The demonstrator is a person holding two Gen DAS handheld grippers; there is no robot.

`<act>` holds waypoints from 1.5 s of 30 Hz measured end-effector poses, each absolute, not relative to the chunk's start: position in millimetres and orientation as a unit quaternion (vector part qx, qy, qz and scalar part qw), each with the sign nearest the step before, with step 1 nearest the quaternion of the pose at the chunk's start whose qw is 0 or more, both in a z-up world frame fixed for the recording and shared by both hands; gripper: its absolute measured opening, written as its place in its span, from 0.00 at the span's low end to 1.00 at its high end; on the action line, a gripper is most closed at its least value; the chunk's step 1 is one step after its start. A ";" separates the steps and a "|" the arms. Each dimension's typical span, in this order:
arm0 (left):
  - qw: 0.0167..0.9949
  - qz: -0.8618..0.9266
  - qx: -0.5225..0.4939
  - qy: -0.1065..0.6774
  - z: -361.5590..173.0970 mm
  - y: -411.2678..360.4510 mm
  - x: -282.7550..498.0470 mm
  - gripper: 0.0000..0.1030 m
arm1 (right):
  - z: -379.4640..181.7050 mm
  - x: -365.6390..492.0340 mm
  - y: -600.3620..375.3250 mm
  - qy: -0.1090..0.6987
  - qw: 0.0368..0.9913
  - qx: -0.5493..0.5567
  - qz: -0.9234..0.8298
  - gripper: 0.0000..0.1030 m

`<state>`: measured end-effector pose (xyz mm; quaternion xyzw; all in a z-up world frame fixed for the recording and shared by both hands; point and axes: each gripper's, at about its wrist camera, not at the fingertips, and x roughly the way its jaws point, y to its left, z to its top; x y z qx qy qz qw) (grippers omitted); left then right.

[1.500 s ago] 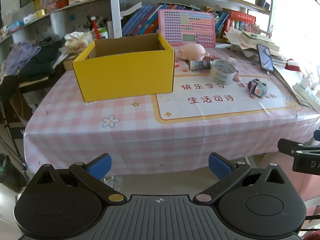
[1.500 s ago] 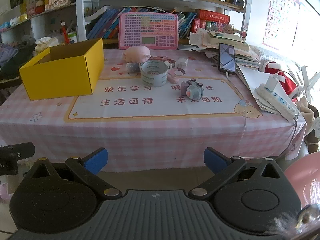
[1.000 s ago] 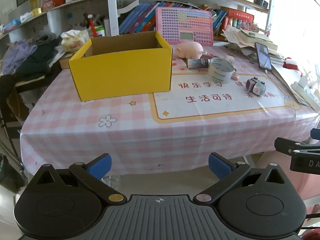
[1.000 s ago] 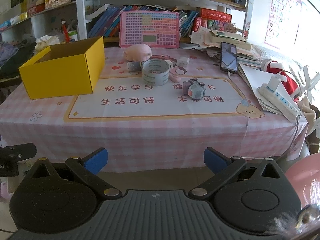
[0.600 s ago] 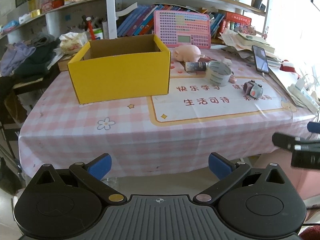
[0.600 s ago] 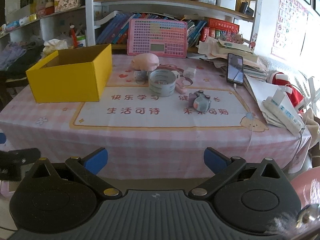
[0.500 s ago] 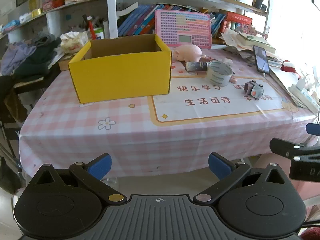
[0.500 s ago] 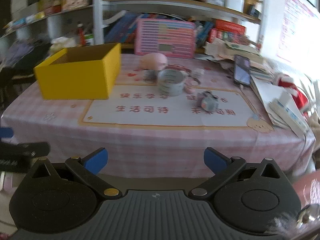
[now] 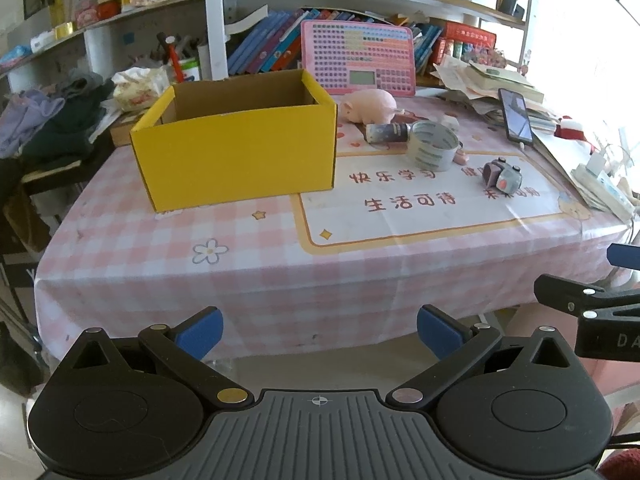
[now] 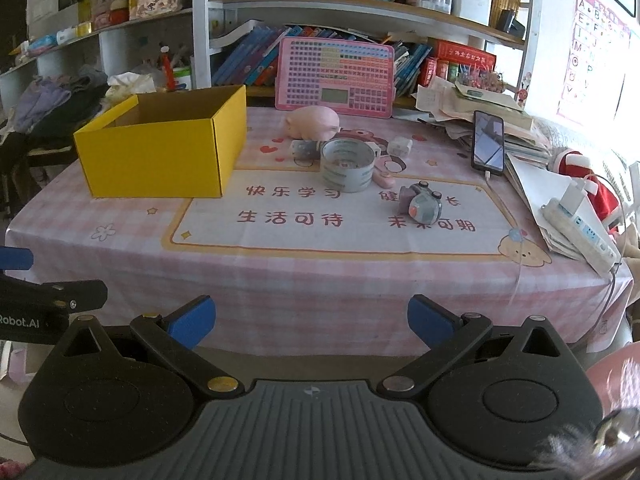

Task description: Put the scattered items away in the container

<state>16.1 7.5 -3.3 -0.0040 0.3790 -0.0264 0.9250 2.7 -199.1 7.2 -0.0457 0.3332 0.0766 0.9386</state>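
The box sits open-topped on the left half of the table, yellow outside, brown card within, and from here it looks empty, though I cannot see its floor. The things to tidy lie in a loose cluster to its right: a pink pig at the far side, a short tube touching the near side of it, a tape roll just beside the tube, a small white cube to the right of the roll, and a grey toy camera nearer and further right, apart from the rest. Nothing is in hand yet; both my grippers hang below the near table edge, my left gripper and my right gripper each with blue pads spread wide and nothing between them. I judge the step is the first reach, and the camera is the easiest start for my right: it stands alone. I should come over the table edge high, drop with the pads straddling its body, and close squarely. The roll will need a grip across its wall rather than its full width. My left suits steadying the box or taking the pig.
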 end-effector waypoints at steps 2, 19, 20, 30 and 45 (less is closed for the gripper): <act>0.925 -0.028 -0.005 0.378 -3.5 8.2 16.3 1.00 | 7.4 2.6 -198.8 0.332 0.939 -0.044 0.075 1.00; 0.925 -0.022 -0.002 0.379 -3.4 9.9 17.0 1.00 | 9.2 3.0 -196.6 0.333 0.939 -0.044 0.075 1.00; 0.925 -0.022 -0.002 0.380 -3.5 9.9 17.1 1.00 | 9.5 2.8 -195.7 0.332 0.939 -0.046 0.077 1.00; 0.924 -0.023 0.001 0.383 -4.1 11.2 18.0 1.00 | 8.6 3.8 -192.1 0.333 0.938 -0.050 0.080 1.00; 0.925 -0.015 0.008 0.381 -4.0 13.9 22.8 1.00 | 5.2 15.3 -187.9 0.339 0.936 -0.053 0.085 1.00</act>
